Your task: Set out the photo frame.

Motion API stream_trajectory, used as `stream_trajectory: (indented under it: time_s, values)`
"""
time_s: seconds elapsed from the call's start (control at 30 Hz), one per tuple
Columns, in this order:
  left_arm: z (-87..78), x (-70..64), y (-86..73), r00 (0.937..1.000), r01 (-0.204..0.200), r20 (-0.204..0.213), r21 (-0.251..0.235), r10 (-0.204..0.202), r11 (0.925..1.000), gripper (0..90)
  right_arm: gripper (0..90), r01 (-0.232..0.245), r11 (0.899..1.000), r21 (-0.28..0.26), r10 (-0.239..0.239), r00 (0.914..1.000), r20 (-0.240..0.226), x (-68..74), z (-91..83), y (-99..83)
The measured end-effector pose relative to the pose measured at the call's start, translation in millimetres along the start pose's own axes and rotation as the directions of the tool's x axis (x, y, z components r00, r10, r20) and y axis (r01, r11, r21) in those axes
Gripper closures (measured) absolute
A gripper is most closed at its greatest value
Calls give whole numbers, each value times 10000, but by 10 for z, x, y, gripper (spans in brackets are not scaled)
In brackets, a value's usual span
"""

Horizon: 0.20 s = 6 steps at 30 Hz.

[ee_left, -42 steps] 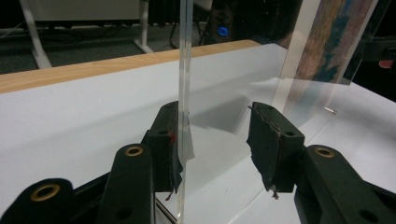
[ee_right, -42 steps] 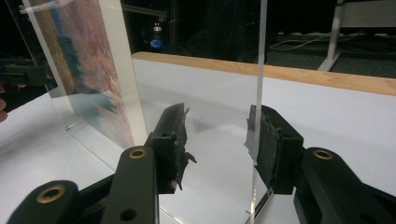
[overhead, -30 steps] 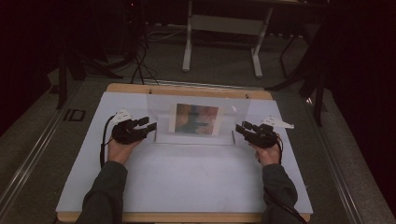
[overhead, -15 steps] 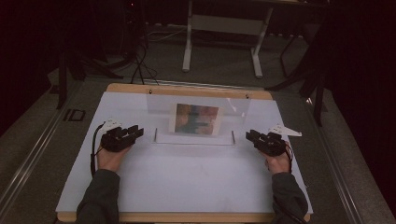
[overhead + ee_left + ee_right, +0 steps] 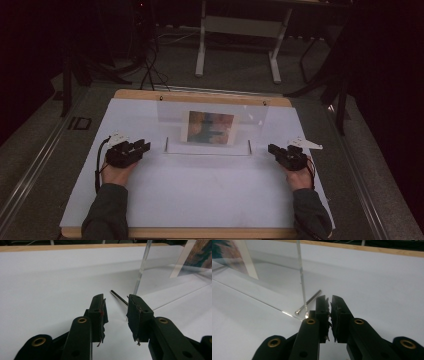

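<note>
Left gripper: my jaws apart, empty, just short of the acrylic stand.
Right gripper: nearly closed, holding nothing.
Progress: stand upright, picture in; nothing left but clearing off, I judge.

Your count: two black two-jaw grippers, left gripper and right gripper, one in each hand. One clear acrylic upright stand between your tongs, holding one colourful printed picture card. Two thin metal pins: one pin just ahead of left jaws, one pin just ahead of right jaws. One white table sheet.
</note>
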State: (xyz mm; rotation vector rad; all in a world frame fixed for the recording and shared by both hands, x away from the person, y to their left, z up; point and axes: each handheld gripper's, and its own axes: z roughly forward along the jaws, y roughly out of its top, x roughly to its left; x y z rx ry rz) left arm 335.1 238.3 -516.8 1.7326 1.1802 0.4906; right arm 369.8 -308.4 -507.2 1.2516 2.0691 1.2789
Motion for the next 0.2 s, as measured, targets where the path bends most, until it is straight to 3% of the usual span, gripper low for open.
stream_trajectory:
  time_s: [0.2]
  values:
    - [-12,13,-31,9998,53,-211,199,-48,9998,660,884,-150,9998,145,150,9999,1,-39,-15,-39]
